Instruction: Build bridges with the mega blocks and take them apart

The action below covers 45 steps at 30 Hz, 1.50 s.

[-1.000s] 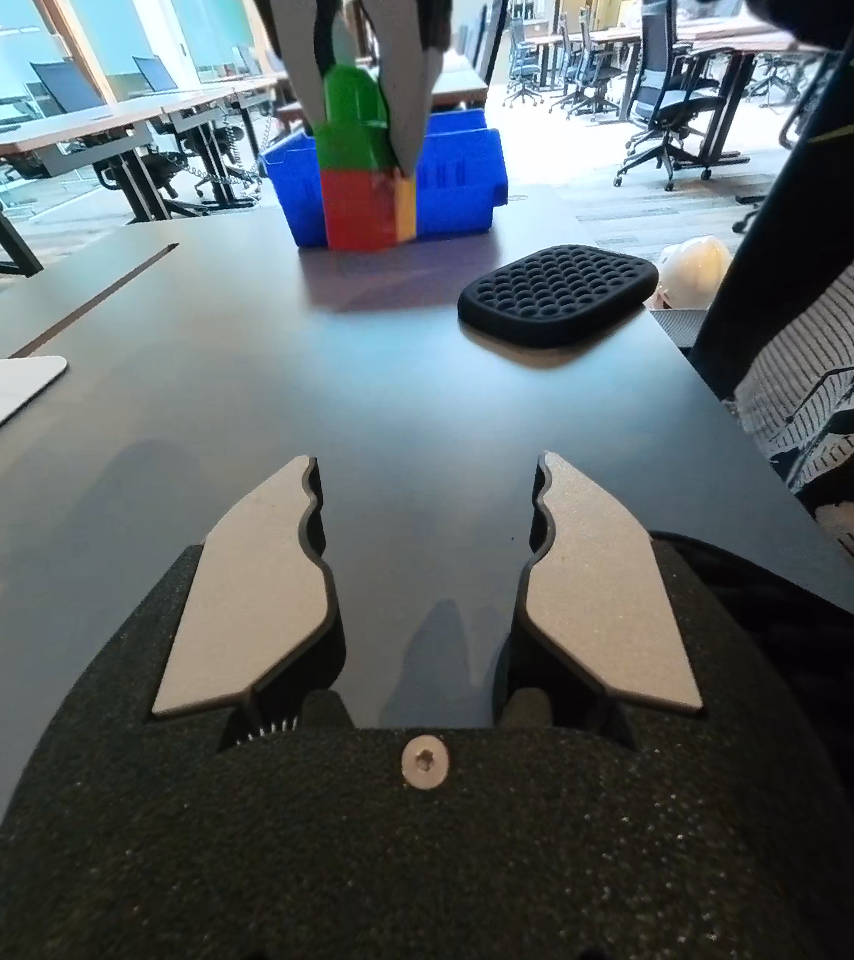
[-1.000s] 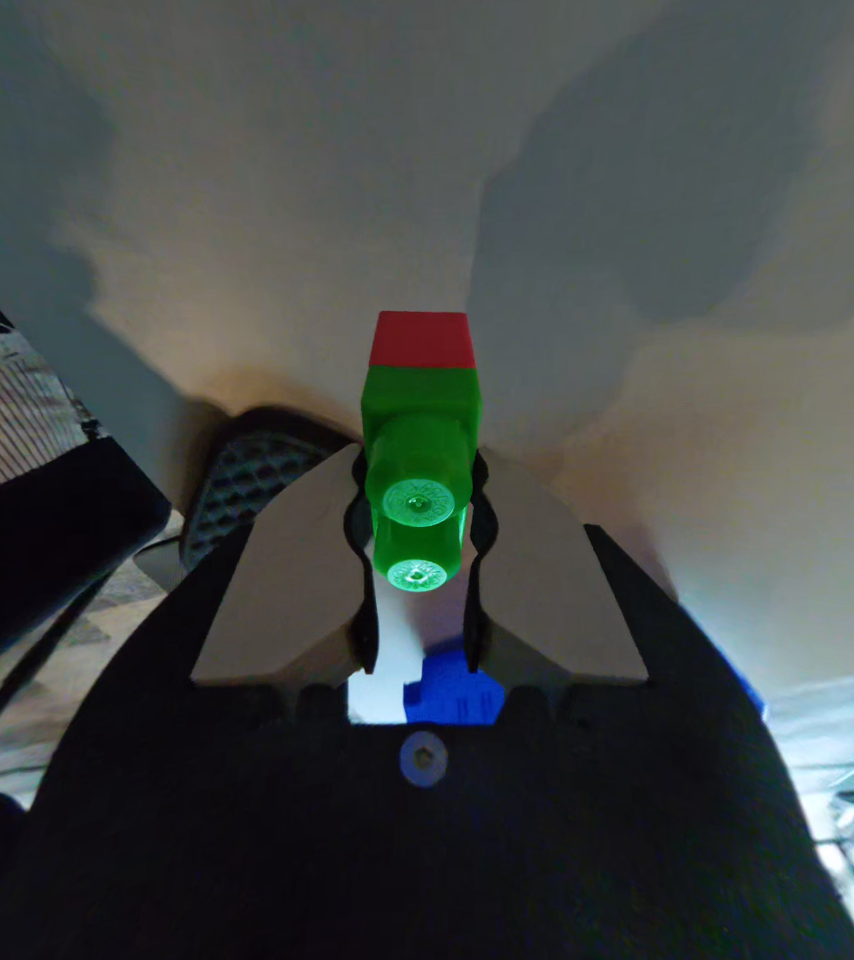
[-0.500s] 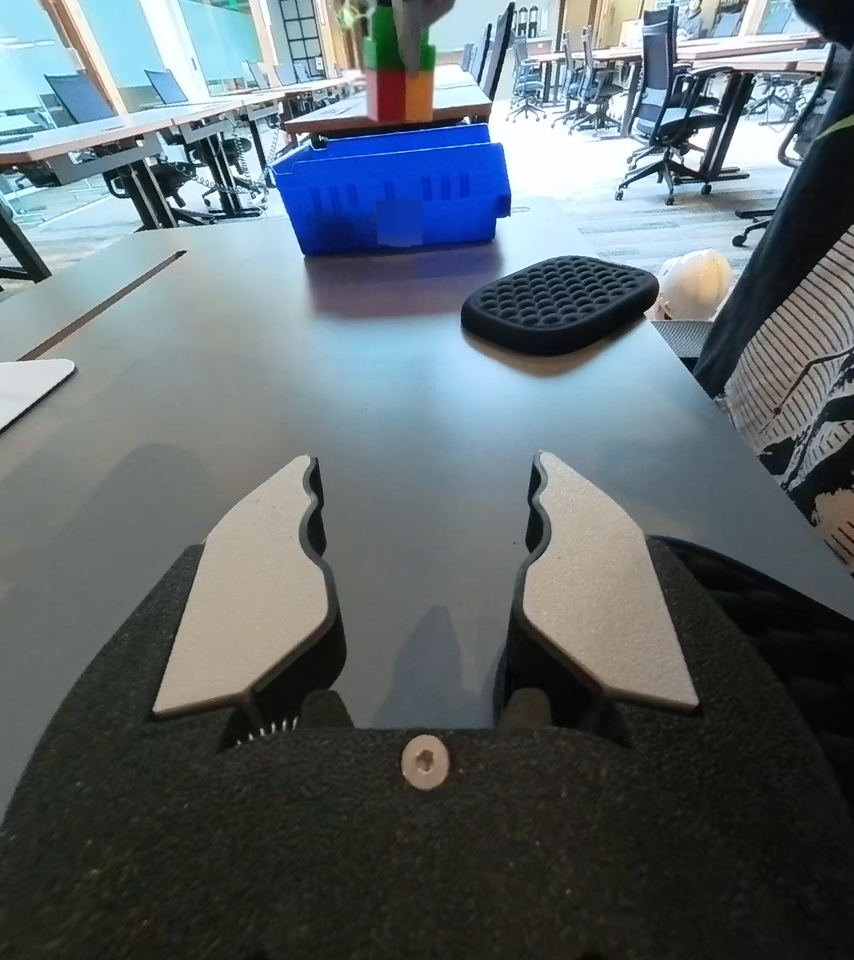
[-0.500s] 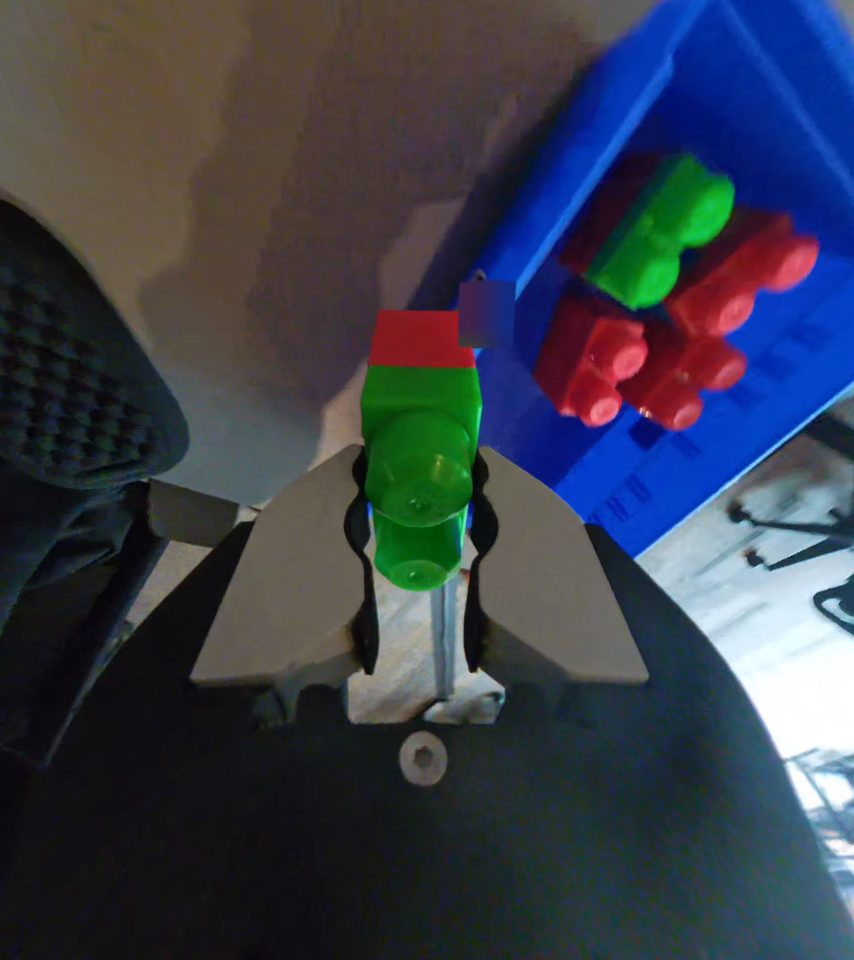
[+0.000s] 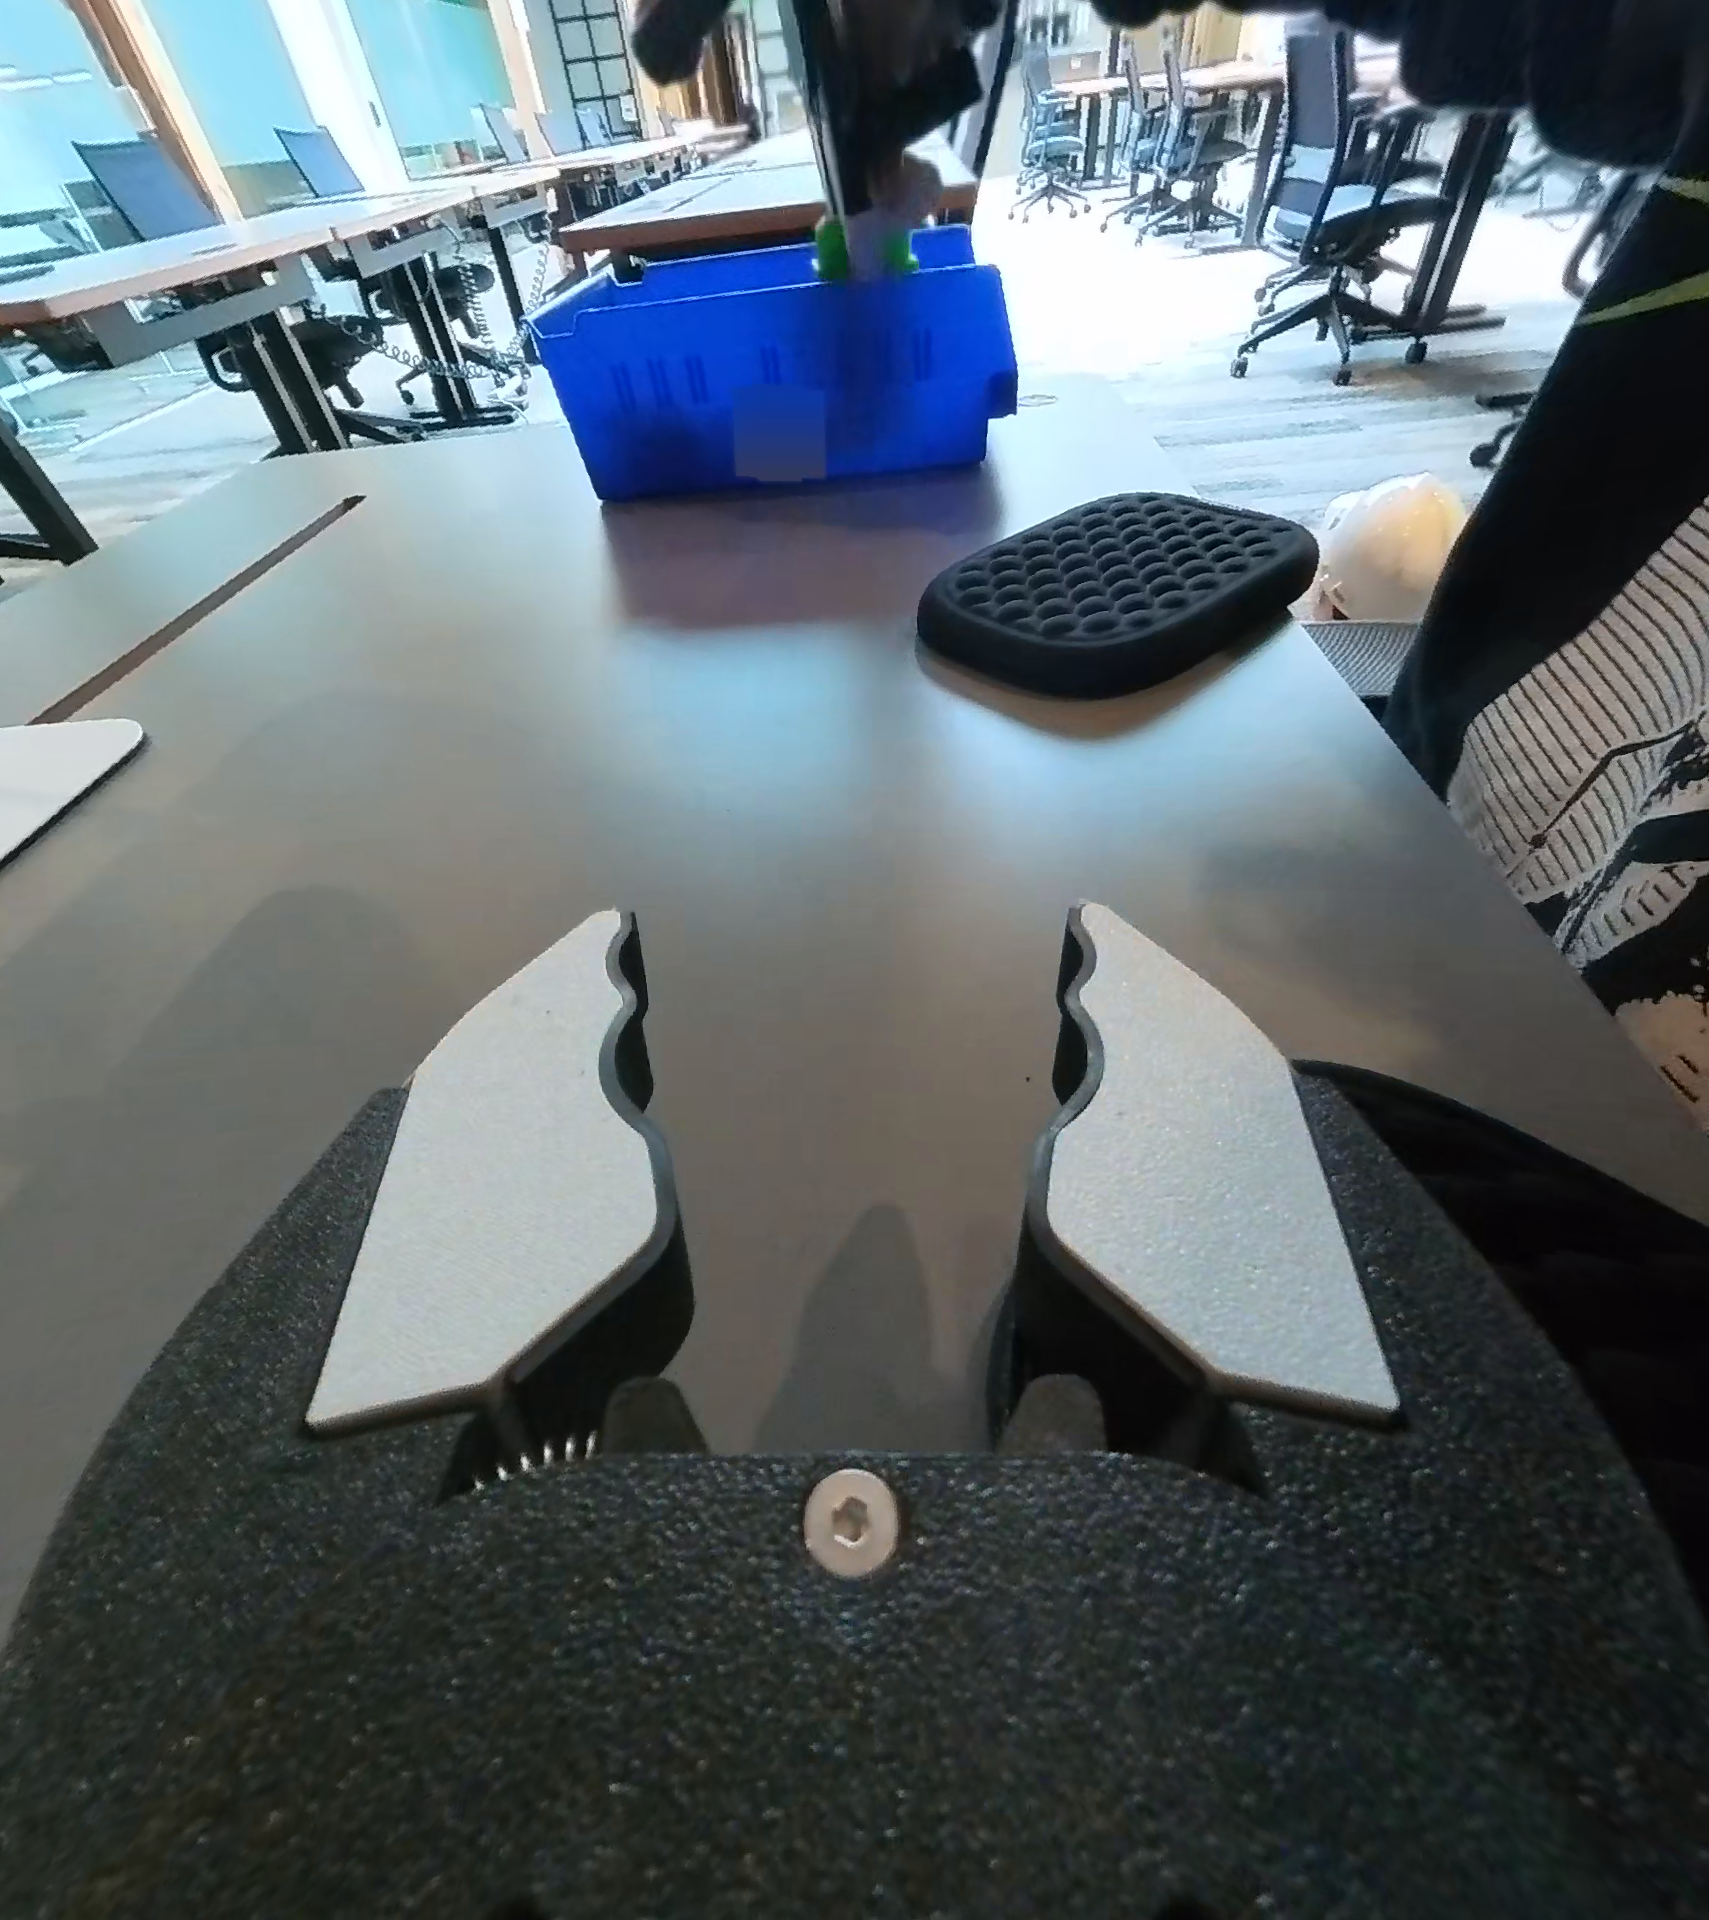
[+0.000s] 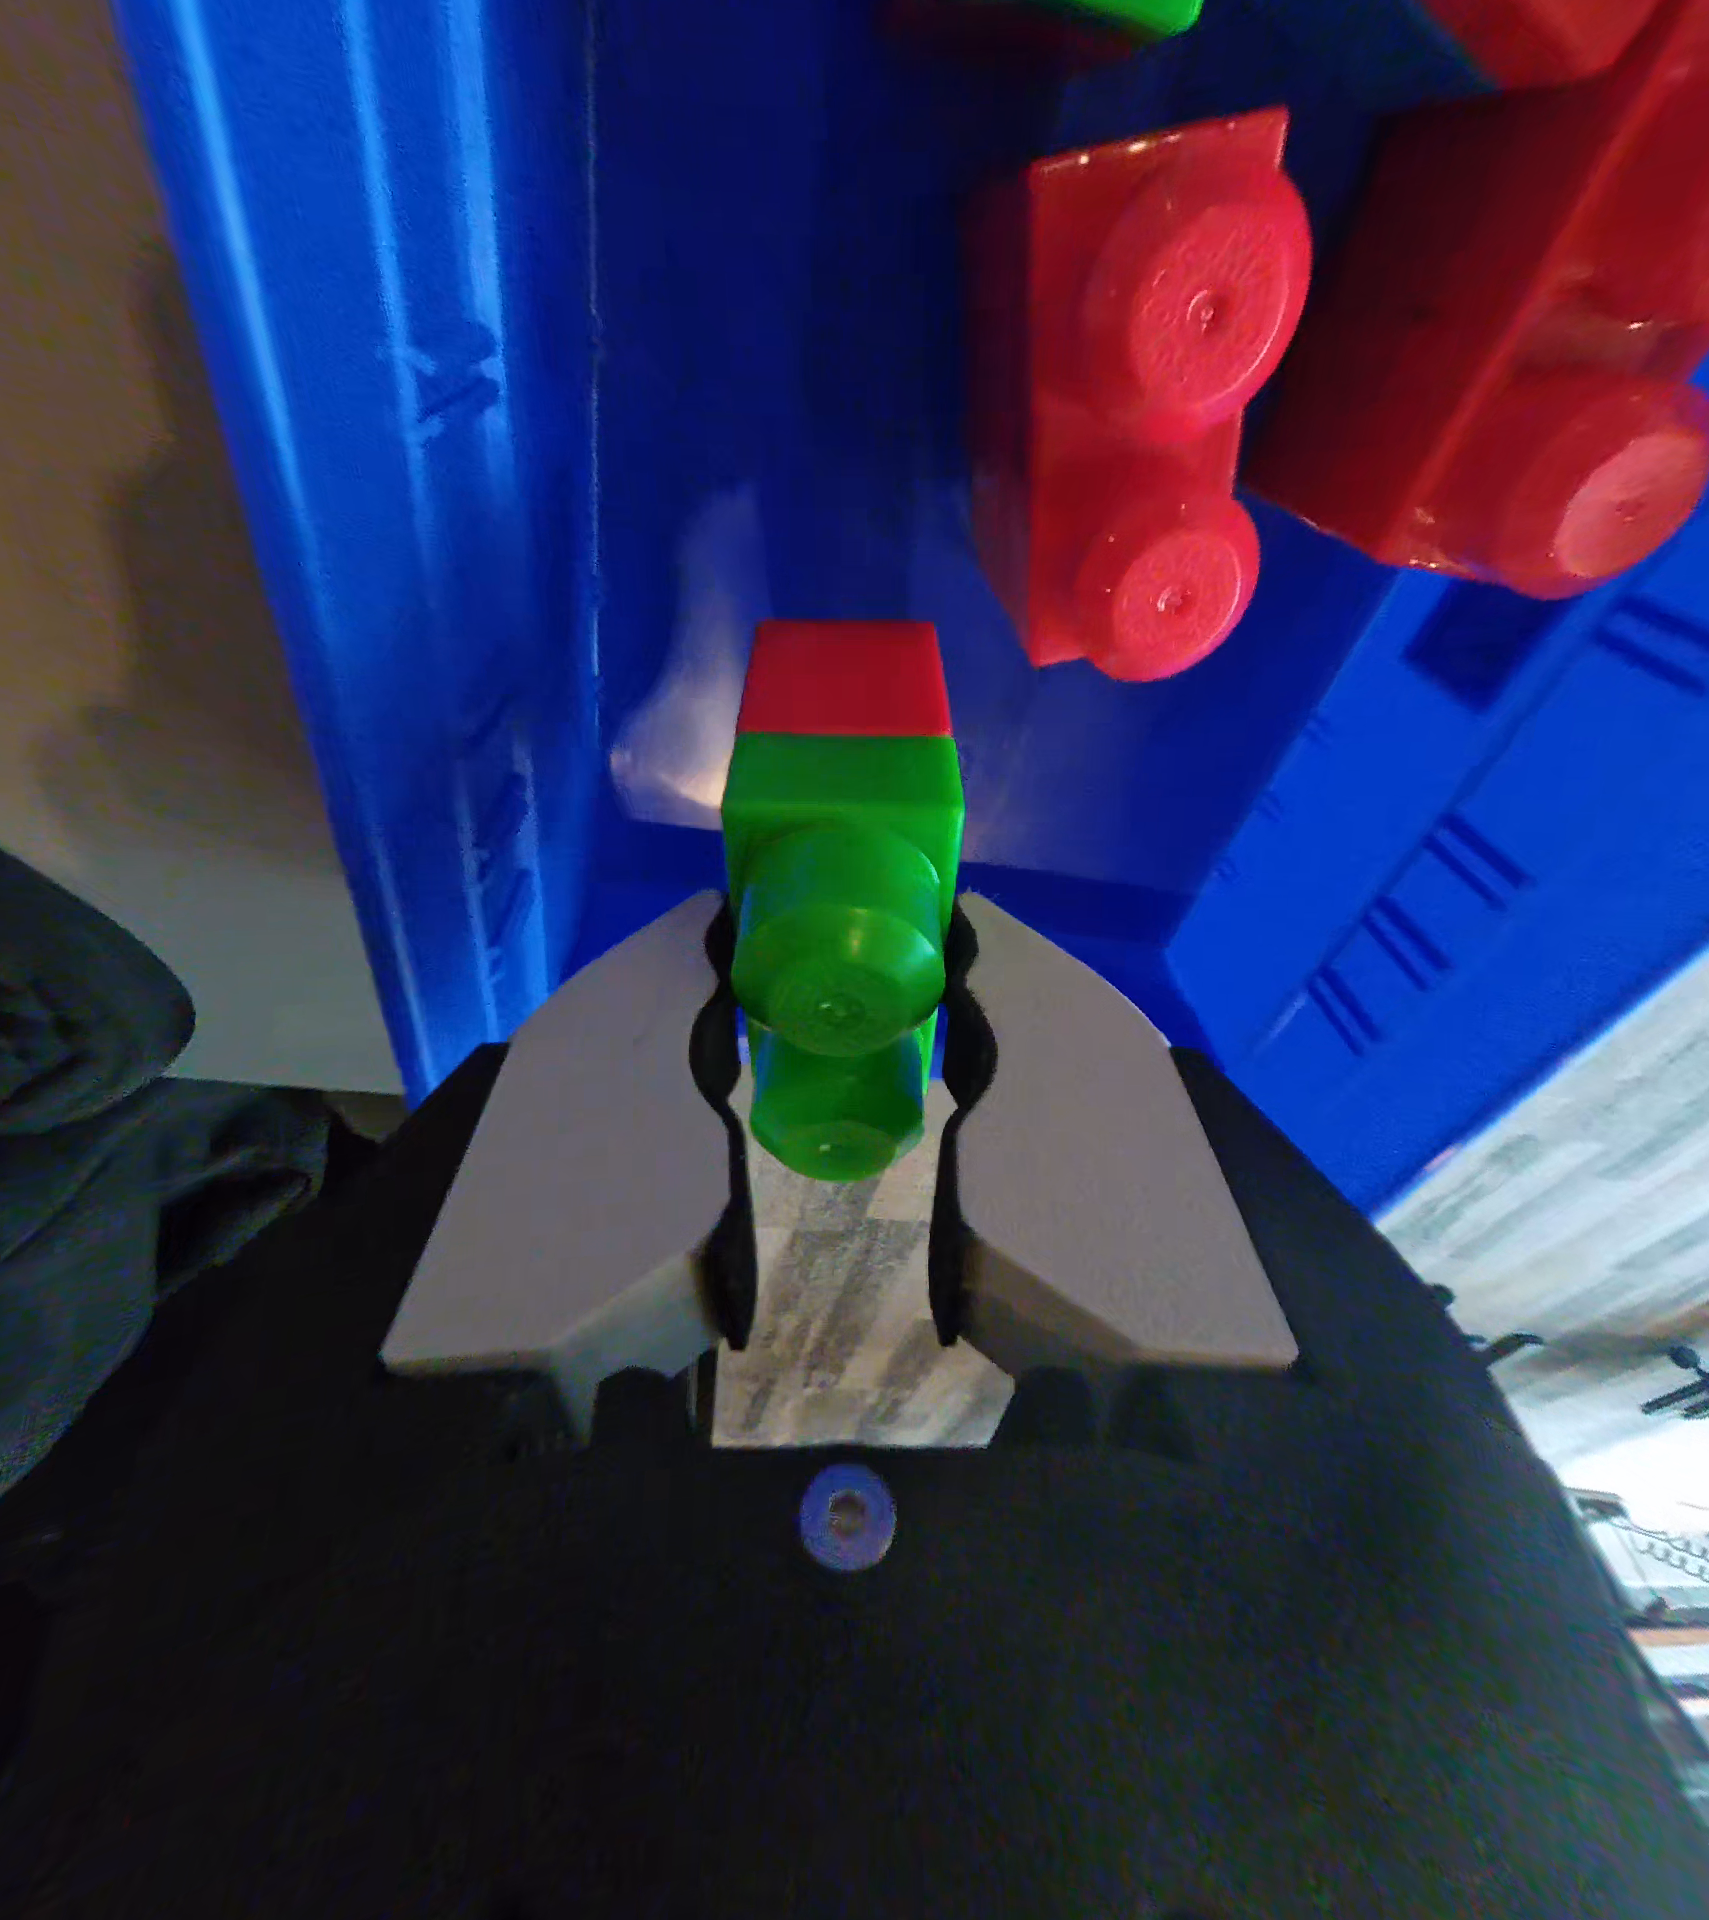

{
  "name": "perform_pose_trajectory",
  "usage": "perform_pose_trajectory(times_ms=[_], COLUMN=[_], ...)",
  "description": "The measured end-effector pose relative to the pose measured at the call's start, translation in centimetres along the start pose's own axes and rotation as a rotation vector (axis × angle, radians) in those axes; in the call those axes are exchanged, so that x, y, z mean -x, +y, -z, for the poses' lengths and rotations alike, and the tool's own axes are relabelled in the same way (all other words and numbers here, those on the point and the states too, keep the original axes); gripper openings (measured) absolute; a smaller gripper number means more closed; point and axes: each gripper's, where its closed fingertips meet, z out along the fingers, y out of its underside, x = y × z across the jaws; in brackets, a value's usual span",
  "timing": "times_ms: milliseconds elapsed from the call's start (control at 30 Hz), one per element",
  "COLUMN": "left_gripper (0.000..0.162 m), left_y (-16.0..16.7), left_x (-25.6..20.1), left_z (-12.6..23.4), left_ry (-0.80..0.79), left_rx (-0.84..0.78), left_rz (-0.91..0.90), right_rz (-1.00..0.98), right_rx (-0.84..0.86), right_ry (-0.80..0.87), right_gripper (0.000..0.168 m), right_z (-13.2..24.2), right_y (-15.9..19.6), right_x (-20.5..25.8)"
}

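Teardown step, judged: right gripper (image 6: 839,1039) is clamping the green block (image 6: 845,831), a red block (image 6: 845,681) stuck beneath, inside the blue bin (image 6: 476,416) beside loose red blocks (image 6: 1141,416), left gripper (image 5: 850,1049) is idling wide open over the table (image 5: 621,779); next move is likely releasing.

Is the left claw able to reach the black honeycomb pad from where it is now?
Probably yes. The left claw is open and empty, and only bare table lies between it and the black honeycomb pad, ahead to its right.
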Motion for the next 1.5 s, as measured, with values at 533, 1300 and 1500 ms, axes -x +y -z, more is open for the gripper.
perform_pose_trajectory(times_ms=[533, 1300, 1500], left_gripper=[0.076, 0.096, 0.095], left_y=[0.2, -1.3, -1.2], left_x=[-0.1, 1.5, 1.4], left_z=[-0.1, 1.0, 0.9], left_ry=[0.005, -0.058, -0.061], left_rx=[0.015, -0.123, -0.11], left_rz=[-0.01, 0.105, 0.089], right_rz=[-0.032, 0.131, 0.205], right_rx=[0.022, -0.665, -0.713], right_ry=[-0.031, 0.181, 0.224], right_gripper=[0.036, 0.088, 0.085], right_z=[-3.8, 8.1, 10.0], right_y=[-0.3, -3.1, -2.5], right_x=[0.3, 1.4, 3.6])
